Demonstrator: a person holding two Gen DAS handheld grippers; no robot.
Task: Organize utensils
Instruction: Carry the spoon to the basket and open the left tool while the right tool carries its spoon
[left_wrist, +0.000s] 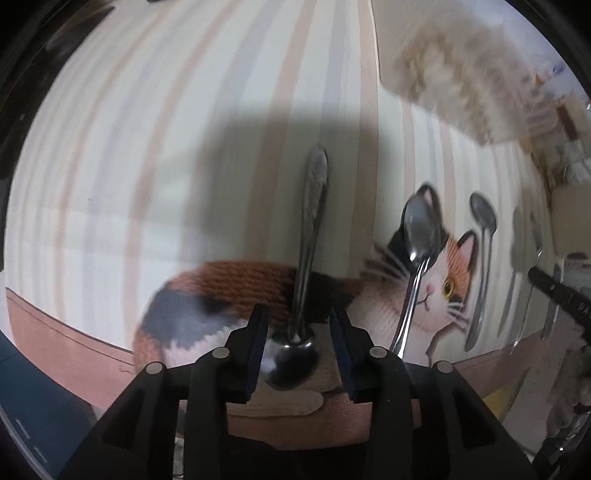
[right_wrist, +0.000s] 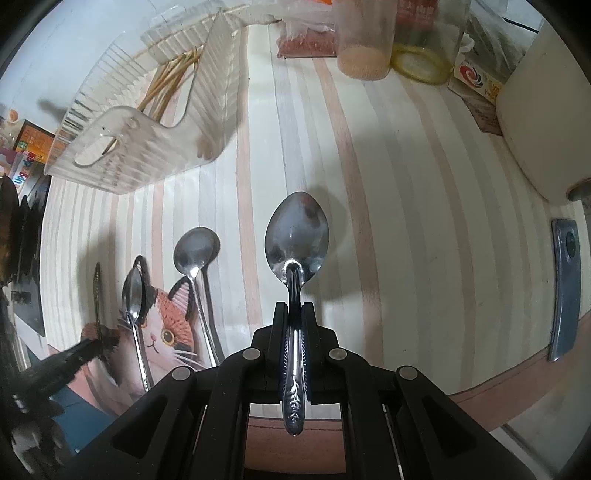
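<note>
My left gripper is open, its jaws on either side of a steel spoon that lies on the striped table with its bowl toward me and its handle pointing away. The fingers do not touch it. To its right lie two more spoons on the cat picture. My right gripper is shut on a patterned-handle spoon, held above the table with the bowl pointing forward. The two loose spoons also show in the right wrist view, with my left gripper at the far left.
A clear ribbed plastic organizer holding chopsticks stands at the back left. Jars and packets line the back. A white appliance is at the right, a grey flat object near the right table edge.
</note>
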